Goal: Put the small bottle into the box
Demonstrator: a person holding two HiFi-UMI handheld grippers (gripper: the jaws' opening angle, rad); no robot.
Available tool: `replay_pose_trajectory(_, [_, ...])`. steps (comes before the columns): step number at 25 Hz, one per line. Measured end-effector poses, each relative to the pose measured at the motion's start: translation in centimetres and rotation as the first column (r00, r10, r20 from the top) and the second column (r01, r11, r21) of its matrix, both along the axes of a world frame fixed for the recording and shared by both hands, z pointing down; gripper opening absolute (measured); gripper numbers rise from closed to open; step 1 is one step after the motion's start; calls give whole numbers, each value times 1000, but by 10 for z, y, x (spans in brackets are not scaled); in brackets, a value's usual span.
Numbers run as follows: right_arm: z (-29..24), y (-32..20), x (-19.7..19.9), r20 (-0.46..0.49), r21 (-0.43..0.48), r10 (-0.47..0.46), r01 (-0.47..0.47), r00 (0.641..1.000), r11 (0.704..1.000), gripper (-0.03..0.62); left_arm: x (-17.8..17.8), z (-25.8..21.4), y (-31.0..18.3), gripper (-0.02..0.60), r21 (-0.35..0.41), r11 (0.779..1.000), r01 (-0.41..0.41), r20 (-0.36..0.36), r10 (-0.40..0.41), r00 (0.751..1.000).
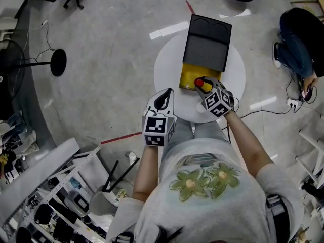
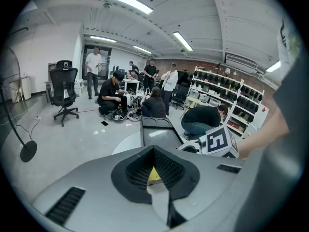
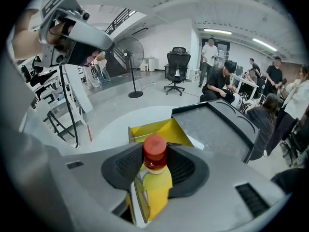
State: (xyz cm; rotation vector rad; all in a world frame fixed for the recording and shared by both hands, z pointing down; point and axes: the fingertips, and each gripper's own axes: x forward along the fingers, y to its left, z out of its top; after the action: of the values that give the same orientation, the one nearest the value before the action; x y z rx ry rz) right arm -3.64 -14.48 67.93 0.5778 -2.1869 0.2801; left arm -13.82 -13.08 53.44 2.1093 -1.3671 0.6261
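Observation:
The small bottle [image 1: 201,83] has a red cap and a yellow label, and my right gripper [image 1: 204,88] is shut on it. It hangs just over the near edge of the box [image 1: 192,75], whose yellow inside is exposed and whose black lid [image 1: 207,42] lies flipped open beyond. In the right gripper view the bottle [image 3: 155,170] stands upright between the pads, with the yellow box [image 3: 159,131] right behind it. My left gripper [image 1: 163,100] hovers over the table's near left edge, shut and holding nothing. Through its jaws the box [image 2: 153,176] shows ahead.
The box rests on a small round white table [image 1: 169,59]. A fan stand [image 1: 57,62] is on the floor at left, shelving [image 1: 50,196] at lower left. A person [image 1: 298,39] crouches by cables at right. Several people and an office chair [image 2: 63,88] are further off.

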Motion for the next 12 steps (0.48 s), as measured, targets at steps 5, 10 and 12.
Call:
replay_pose_trajectory(5, [-1, 0, 0, -8, 3, -10, 10, 1000, 1000, 155, -1, -2, -3, 3, 3, 1000, 2, 3, -2, 1000])
replay_pose_trajectory(10, [1, 3, 1, -8, -1, 0, 0, 1000, 1000, 156, -1, -5, -6, 3, 13, 1000, 0, 6, 0, 1000])
replay_pose_trajectory(12, [3, 3, 2, -12, 4, -2, 2, 1000, 1000, 160, -1, -7, -8, 3, 19, 1000, 0, 9, 0, 1000])
